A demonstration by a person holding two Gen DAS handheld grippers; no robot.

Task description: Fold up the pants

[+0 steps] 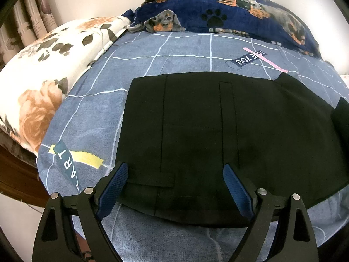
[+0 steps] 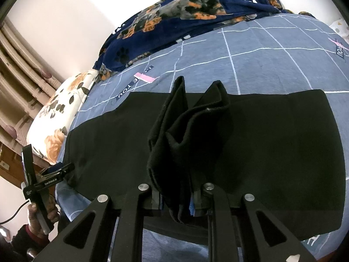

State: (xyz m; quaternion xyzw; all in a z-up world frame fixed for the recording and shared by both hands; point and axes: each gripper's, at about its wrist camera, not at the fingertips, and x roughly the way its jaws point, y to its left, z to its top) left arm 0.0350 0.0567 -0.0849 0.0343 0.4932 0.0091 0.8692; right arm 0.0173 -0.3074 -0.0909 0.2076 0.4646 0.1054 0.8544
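Left view only: the left gripper with blue pads spread wide, both over the near hem end of the pants; nothing lies between them. A floral pillow sits far left, a curtain behind it.
Right view only: the right gripper clamped on a bunched fold of the pants, which rises out of the jaws as a crumpled peak. At the left edge, the other gripper shows from the side, touching the cloth's left end, with the person's hand on its handle.
Both views: a navy dog-print blanket heaped at the far side; a blue grid-lined sheet beneath everything.
Pants, place: on the sheet, near the bed's near edge, stretched left to right.
Pants, look: black and flat in the left view, with straight seam lines and a belt-loop-like strip; a small flap is turned over at the near left corner. In the right view the middle is pulled up in thick folds, while the rest lies smooth.
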